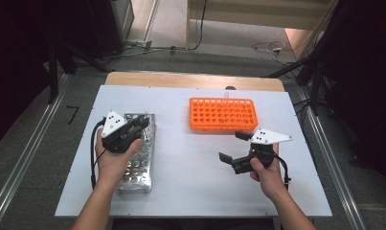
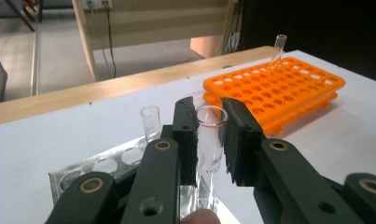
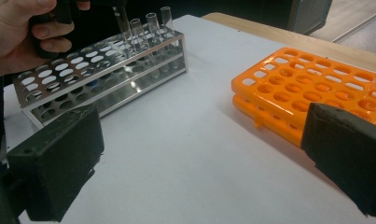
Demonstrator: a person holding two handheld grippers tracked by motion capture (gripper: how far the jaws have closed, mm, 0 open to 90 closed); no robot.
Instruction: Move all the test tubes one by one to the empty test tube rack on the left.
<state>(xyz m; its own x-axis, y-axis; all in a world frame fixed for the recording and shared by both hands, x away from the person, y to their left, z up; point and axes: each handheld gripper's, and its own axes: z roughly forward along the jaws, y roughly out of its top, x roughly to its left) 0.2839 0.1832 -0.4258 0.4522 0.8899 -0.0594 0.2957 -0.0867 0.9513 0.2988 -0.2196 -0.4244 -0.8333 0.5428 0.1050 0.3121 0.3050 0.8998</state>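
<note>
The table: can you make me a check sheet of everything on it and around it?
Surface: white table, wooden strip along its far edge.
Job's things: metal rack at left holding glass tubes; orange rack at far middle with one tube standing in a far hole.
Clutter: nothing seen.
Grippers: left gripper shut on a tube over the metal rack; right gripper open, nothing between its jaws, above bare table.
Cables: one black cable trails from the left gripper, another from the right; more lie on the floor beyond.
Surroundings: grey floor, metal rails either side, dark stands.
</note>
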